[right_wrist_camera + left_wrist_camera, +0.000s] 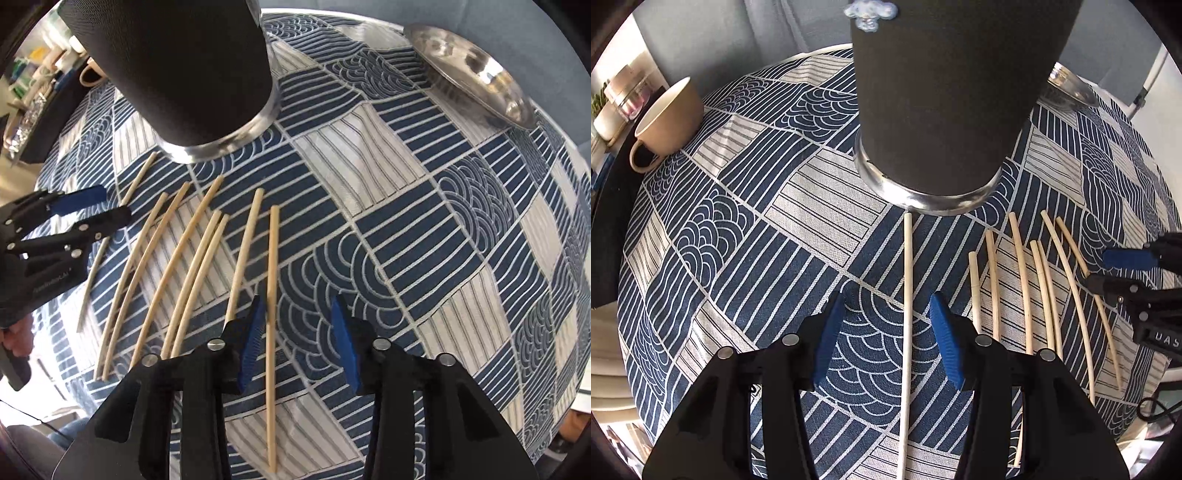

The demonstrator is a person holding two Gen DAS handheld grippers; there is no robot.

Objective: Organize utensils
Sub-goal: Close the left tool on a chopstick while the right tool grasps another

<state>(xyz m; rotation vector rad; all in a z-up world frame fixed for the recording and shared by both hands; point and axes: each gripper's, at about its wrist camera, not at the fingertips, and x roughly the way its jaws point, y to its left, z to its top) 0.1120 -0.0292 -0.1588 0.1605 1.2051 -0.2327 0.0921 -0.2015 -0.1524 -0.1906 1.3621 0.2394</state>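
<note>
navy-and-white wave-and-stripe tablecloth (798, 206), pale cream chopsticks (192, 269), black holder (942, 92), beige mug (666, 122), blue gripper pads (827, 332)

White letters "DAS" on the right gripper (1130, 271) body, lettering on left gripper (92, 206) blurred

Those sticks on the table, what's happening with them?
They're chopsticks, laid out in a row on the patterned tablecloth near a tall dark cup. A person holds two grippers over them. The left gripper is open around one chopstick set apart from the rest. The right gripper is open around the chopstick at the other end. Nothing is picked up yet.
</note>
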